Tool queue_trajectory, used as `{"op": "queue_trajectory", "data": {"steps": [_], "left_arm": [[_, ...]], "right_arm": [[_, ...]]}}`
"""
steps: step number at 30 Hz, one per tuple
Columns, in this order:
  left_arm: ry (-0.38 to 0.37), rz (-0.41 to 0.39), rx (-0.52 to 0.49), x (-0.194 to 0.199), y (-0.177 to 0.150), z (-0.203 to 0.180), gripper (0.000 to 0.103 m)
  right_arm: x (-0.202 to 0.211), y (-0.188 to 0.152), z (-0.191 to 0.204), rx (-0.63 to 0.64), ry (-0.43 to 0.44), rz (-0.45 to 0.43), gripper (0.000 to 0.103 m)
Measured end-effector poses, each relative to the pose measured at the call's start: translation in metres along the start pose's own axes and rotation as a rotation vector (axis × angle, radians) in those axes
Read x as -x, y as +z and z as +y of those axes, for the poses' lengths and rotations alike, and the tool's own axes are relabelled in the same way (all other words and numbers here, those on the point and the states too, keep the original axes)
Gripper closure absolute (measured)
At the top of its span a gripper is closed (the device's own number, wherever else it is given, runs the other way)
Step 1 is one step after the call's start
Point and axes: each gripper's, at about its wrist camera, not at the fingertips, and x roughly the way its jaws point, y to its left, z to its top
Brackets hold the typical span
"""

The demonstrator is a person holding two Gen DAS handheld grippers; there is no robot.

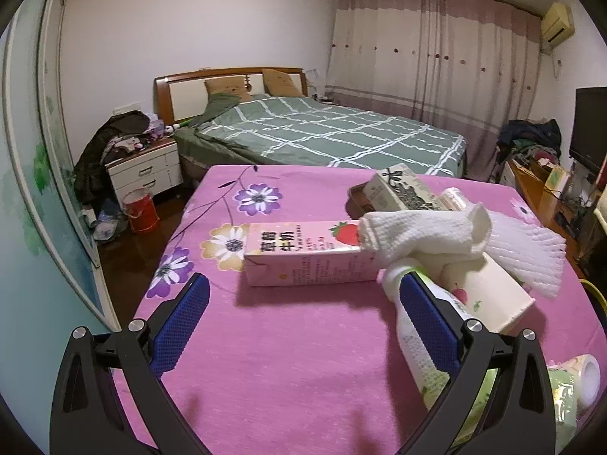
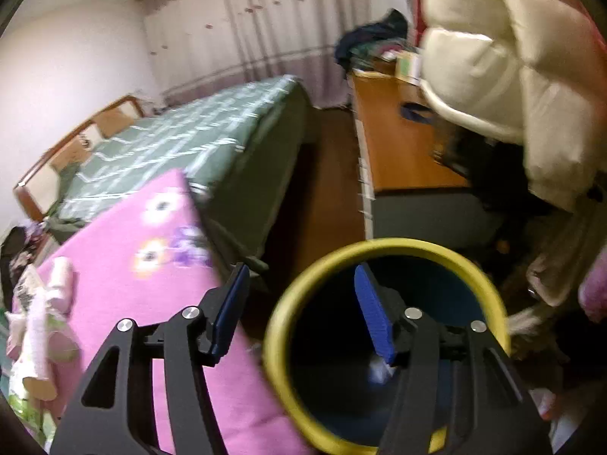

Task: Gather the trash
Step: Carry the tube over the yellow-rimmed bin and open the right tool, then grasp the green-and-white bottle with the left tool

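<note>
Blue-padded left tongs [image 1: 303, 318] stand apart, lower centre, empty; a bottle [image 1: 417, 337] lies by the right pad, a pink carton [image 1: 303, 254] beyond. Right tongs [image 2: 299, 311], apart, straddle a yellow-rimmed bin [image 2: 383, 345]. Next likely: grip the bottle.

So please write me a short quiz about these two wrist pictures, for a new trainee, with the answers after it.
1. True or false: the left gripper is shut on the pink strawberry milk carton.
2. Which thing does the right gripper hang over?
A. the green checked bed
B. the dark round bin with the yellow rim
C. the orange wooden desk
3. Fill in: the rolled white cloth lies on one end of the pink carton, on the pink ______ tablecloth.

Key:
1. False; its jaws stand open and hold nothing.
2. B; one blue finger pad shows inside the rim.
3. Flowered.
</note>
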Motion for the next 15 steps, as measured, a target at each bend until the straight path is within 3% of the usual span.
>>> {"op": "queue_trajectory", "data": {"steps": [4,7,15], "left_arm": [[-0.045,0.008,-0.01,0.006,0.002,-0.008,0.004],[-0.088,0.015,-0.036,0.02,0.003,-0.021,0.004],[-0.178,0.099,-0.109,0.048,-0.006,-0.062,0.009]], "right_arm": [[-0.011,-0.009,0.061,0.131,0.113,0.004,0.045],[-0.013,-0.018,0.087,0.235,0.138,0.01,0.045],[-0.02,-0.027,0.091,0.248,0.156,0.043,0.043]]}}
